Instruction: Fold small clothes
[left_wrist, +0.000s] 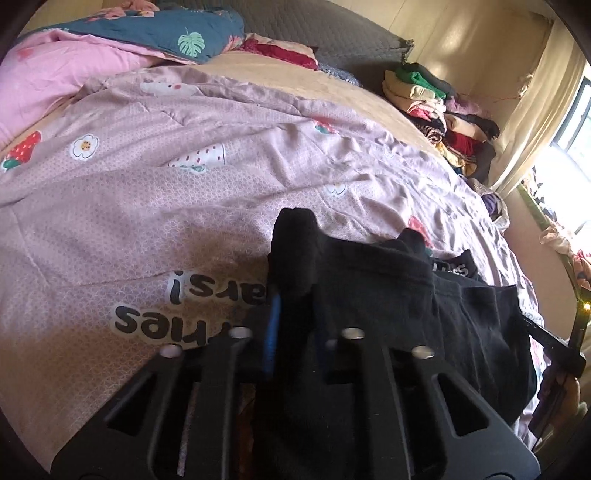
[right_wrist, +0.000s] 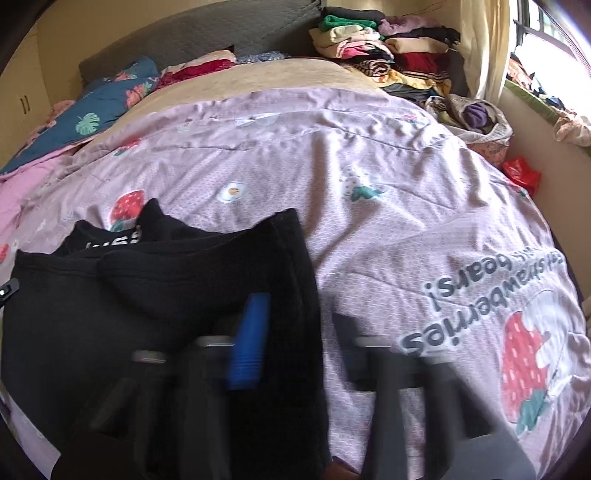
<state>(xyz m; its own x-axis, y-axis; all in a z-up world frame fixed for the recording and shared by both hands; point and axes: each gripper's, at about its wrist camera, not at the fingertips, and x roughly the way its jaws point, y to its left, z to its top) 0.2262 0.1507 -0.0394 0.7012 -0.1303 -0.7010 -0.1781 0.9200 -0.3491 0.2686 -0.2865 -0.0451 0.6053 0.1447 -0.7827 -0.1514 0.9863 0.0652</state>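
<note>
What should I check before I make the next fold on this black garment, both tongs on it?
1. Left tongs pinching the black garment: ok, an edge bunches between the pads.
2. Right tongs pinching the same garment: ok, cloth wraps the blue pad.
3. Garment flat: not ok, it is bunched and layered.
4. Pink quilt ahead free of other items: ok.
5. Stack of folded clothes away from the fold: ok, it sits at the far corner.
</note>
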